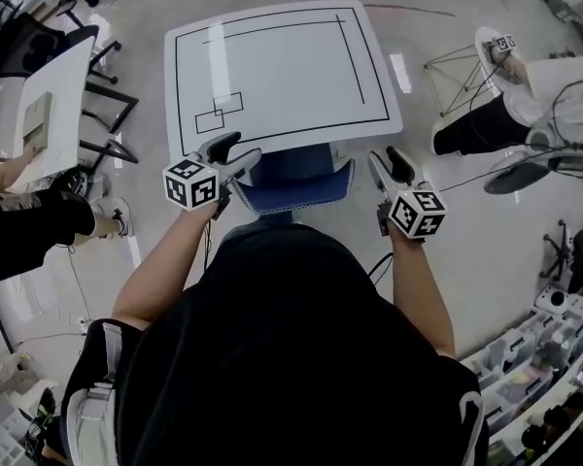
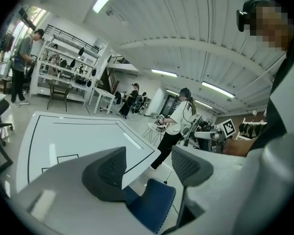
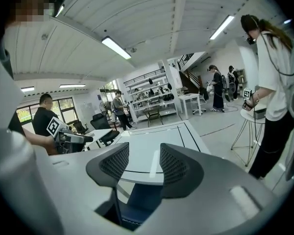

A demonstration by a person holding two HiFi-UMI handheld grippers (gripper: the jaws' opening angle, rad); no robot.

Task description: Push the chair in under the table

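my left claw (image 1: 235, 151) is released, jaws wide apart with nothing between them. its own view looks past them to the table (image 1: 282, 66) corner, with the chair (image 1: 296, 178) lower down. my right claw (image 1: 389, 165) is released too, with a narrower gap and also empty, aimed at the table's near edge with a bit of blue below it. from the head view the chair sits at the near edge of the table, straight in front of me and between my two claws. its front part is hidden under the tabletop, and a blue band with a curved, stitched edge sticks out toward my body. so i judge the job well along but perhaps not finished: part of the chair is already beneath the table and part shows outside it. how much deeper it can go i cannot tell, since the top hides everything below it. neither claw grips the chair. the left one hangs just beside its left corner and the right one near its right side, and i cannot tell whether either touches it. what is left, as i see it, is at most a last shove inward.
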